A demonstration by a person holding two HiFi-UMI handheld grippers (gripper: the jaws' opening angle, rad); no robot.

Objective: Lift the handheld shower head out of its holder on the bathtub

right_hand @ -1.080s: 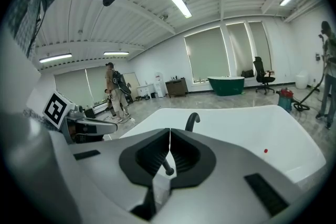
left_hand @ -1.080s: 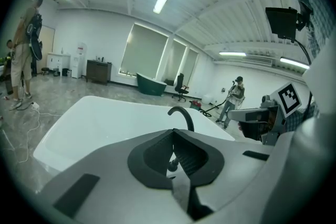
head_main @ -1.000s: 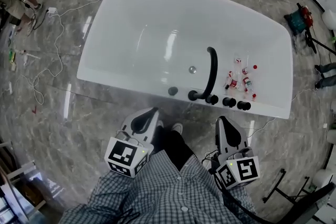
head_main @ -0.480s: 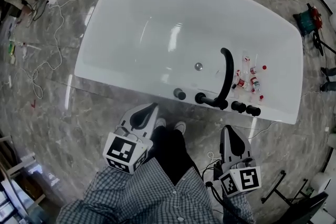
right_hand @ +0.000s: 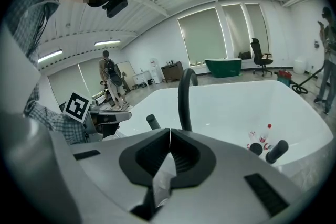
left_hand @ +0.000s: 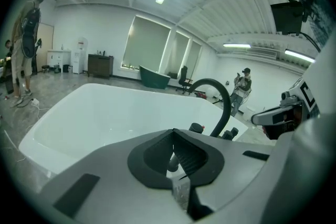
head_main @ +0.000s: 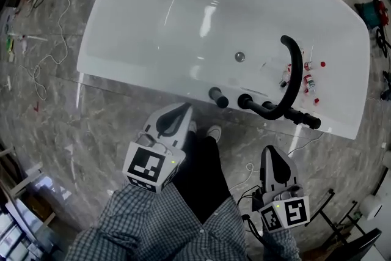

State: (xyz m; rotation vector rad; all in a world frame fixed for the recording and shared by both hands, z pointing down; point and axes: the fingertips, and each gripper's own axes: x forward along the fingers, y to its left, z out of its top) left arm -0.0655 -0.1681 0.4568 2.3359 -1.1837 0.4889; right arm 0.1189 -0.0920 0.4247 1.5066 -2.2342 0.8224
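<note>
— Black cylindrical handheld shower head [head_main: 307,118]?
— Tilted on the near rim of the white oval bathtub [head_main: 122,27], just right of the black arched spout [head_main: 297,70].
— Left gripper [head_main: 176,112]?
— Fingers pressed together, empty, short of the tub rim.
— Right gripper [head_main: 272,154]?
— Likewise closed on nothing, apart from the shower head.

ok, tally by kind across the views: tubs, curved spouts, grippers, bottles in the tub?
Tubs: 2 (white tub, green tub in the background)
Spout: 1
Grippers: 2 (left gripper, right gripper)
Bottles: several, too small to count
Total: 5, bottles left out
</note>
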